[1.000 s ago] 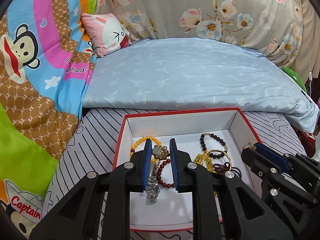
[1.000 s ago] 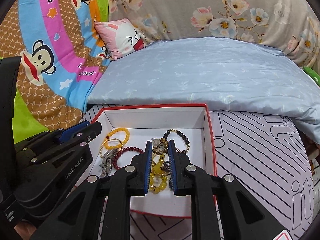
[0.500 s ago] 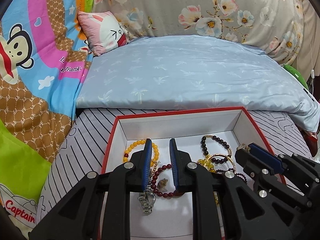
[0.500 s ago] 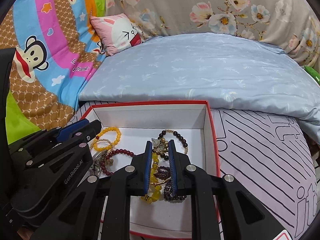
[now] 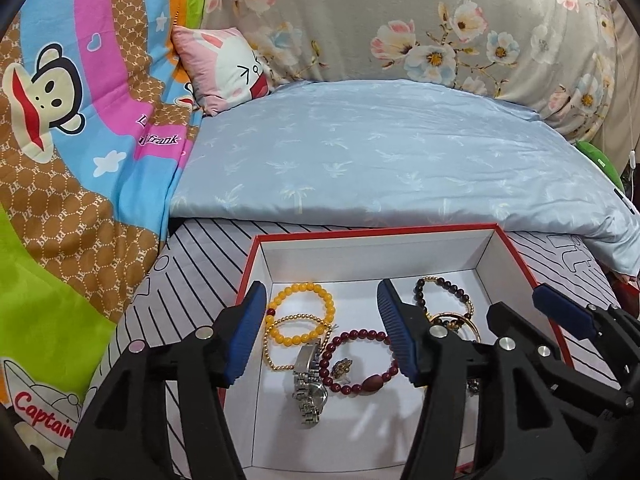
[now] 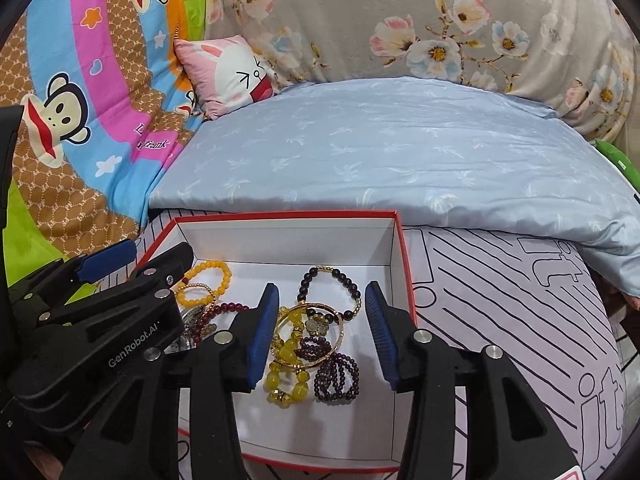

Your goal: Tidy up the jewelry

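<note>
Both sets of jaws just opened, nothing clamped: left gripper over watch and red bracelet mid-box; right gripper over yellow beads near right wall; should lift straight up, avoid snagging strands.

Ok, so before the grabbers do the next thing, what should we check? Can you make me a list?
1. Left gripper let go: ok. Its jaws have just been opening and nothing hangs from them.
2. Right gripper let go: ok. Its jaws have just been opening too, nothing pinched.
3. Jewelry inside the red box: ok. The silver watch, dark red bead bracelet and yellow bead bracelet lie on its floor.
4. Pieces apart: not ok. The gold bangle and yellow crystal bracelet overlap.
5. Grippers clear of each other: cannot tell; they sit close.
</note>
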A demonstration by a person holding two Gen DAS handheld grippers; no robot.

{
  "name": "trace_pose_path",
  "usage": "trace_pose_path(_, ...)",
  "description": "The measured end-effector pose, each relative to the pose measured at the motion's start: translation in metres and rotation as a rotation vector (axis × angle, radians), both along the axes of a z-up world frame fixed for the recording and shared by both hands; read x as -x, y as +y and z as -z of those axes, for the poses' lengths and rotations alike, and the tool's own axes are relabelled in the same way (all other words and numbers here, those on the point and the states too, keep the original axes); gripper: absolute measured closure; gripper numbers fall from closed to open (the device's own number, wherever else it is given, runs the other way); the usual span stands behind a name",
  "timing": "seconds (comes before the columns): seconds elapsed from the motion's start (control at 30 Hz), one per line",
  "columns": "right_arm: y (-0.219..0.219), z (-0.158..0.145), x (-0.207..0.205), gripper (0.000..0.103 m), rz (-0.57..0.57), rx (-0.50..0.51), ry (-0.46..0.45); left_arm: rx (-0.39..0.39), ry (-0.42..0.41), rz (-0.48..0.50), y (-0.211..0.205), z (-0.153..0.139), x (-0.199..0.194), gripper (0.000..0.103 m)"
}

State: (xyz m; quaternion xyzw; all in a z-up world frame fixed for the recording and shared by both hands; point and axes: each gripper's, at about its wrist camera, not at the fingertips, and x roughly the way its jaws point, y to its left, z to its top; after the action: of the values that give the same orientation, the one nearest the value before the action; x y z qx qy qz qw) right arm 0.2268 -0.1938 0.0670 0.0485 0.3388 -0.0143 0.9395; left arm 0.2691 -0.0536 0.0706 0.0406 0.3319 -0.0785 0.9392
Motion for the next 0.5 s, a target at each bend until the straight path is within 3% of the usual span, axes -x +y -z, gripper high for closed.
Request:
trace_pose_path(0.27, 0.003, -0.007, 0.022, 0.049, 0.018, 0.015, -0.011, -0.001, -0.007, 0.002, 0.004, -0.007, 0.022, 0.048)
trace_pose_path(0.5, 0.006, -0.013, 0.046, 0.049, 0.040, 0.020, -0.009, 0.004, -0.001, 0.000, 0.007, -0.012, 0.042, 0.048)
